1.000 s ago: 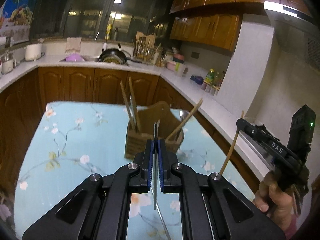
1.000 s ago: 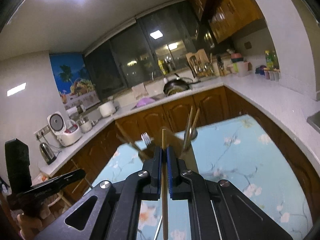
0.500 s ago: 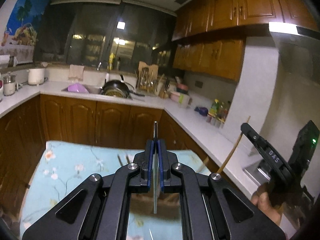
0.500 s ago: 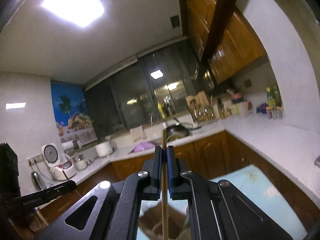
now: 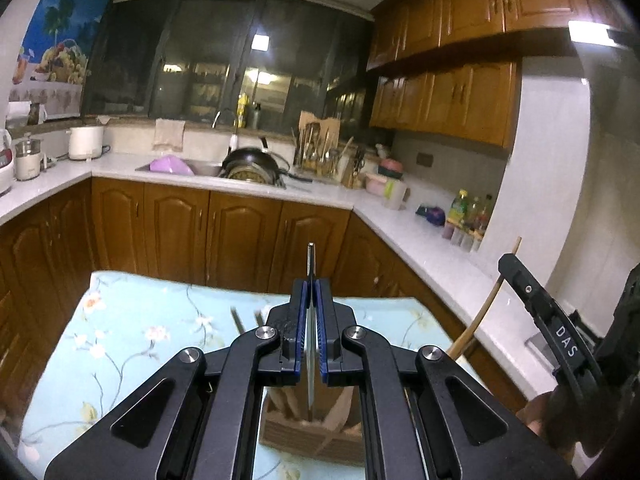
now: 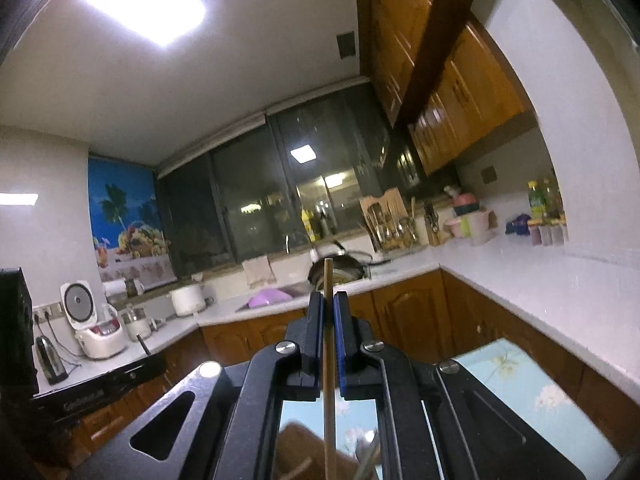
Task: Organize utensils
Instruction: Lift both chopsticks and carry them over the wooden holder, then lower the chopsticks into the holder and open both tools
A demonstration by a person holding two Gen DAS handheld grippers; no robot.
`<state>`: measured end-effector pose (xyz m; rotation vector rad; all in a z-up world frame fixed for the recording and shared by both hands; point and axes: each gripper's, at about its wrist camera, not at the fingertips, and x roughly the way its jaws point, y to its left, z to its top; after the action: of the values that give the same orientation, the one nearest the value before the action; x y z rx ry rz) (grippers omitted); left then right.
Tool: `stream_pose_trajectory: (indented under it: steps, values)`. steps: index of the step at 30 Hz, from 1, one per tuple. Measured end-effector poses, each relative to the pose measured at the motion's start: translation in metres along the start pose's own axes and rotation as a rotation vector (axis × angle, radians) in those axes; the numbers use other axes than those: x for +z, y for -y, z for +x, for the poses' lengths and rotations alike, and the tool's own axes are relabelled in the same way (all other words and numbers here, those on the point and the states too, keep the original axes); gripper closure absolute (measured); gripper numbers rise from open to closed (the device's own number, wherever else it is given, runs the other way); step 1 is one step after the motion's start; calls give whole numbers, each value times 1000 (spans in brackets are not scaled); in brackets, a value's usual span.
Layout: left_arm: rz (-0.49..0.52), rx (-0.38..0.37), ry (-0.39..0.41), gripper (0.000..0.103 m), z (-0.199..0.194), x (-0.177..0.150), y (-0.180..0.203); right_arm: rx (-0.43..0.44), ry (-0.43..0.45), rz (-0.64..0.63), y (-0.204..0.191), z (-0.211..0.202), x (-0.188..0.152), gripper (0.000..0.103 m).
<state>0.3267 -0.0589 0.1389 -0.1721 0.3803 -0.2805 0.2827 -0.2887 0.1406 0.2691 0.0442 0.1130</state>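
Observation:
My left gripper [image 5: 311, 292] is shut on a thin metal utensil [image 5: 310, 256] that stands upright between the blue pads, its lower end over the wooden utensil holder [image 5: 316, 440]. That holder sits on the blue floral table [image 5: 120, 340], with sticks leaning inside it. To the right, the right gripper [image 5: 516, 270] grips a wooden chopstick [image 5: 482, 314]. In the right wrist view, my right gripper [image 6: 328, 308] is shut on that chopstick [image 6: 328, 380], which runs upright through the pads. The holder [image 6: 300, 452] shows blurred below. The left gripper [image 6: 156, 362] appears at the left.
A white counter [image 5: 420, 248] wraps around the table on brown cabinets, with a sink, a black pan [image 5: 252, 164], a knife rack and bottles [image 5: 466, 216]. A rice cooker [image 6: 96, 328] and kettle stand at the left. A hand [image 5: 540, 424] grips the right tool.
Both grippers moved across toward the holder and tilted upward. The holder slid from mid-view down under the fingers. Each gripper kept its grip.

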Motion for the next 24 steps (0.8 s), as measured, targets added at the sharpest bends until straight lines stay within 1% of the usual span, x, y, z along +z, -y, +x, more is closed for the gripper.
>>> stream_pose_trajectory:
  steps: [3, 4, 6, 9, 12, 20, 24]
  values:
    - [0, -3, -32, 99, 6, -14, -1, 3, -41, -9, 1, 1, -15, 98]
    - [1, -3, -42, 99, 7, -18, -1, 8, -33, -12, 2, -3, -18, 98]
    - [0, -3, -61, 99, 9, -26, -3, 0, -26, -27, 2, -8, -18, 98]
    - [-16, -9, -92, 99, 14, -37, -6, 3, -42, -40, 0, -11, -15, 98]
    - [-14, -5, -96, 99, 13, -43, -5, 4, -65, -46, 1, -9, -18, 98]
    - [-2, -13, -109, 98, 11, -44, -6, 6, -139, -40, 5, -9, -44, 98]
    - [0, -18, -121, 98, 11, -43, -8, 4, -157, -58, 2, -9, -43, 98]
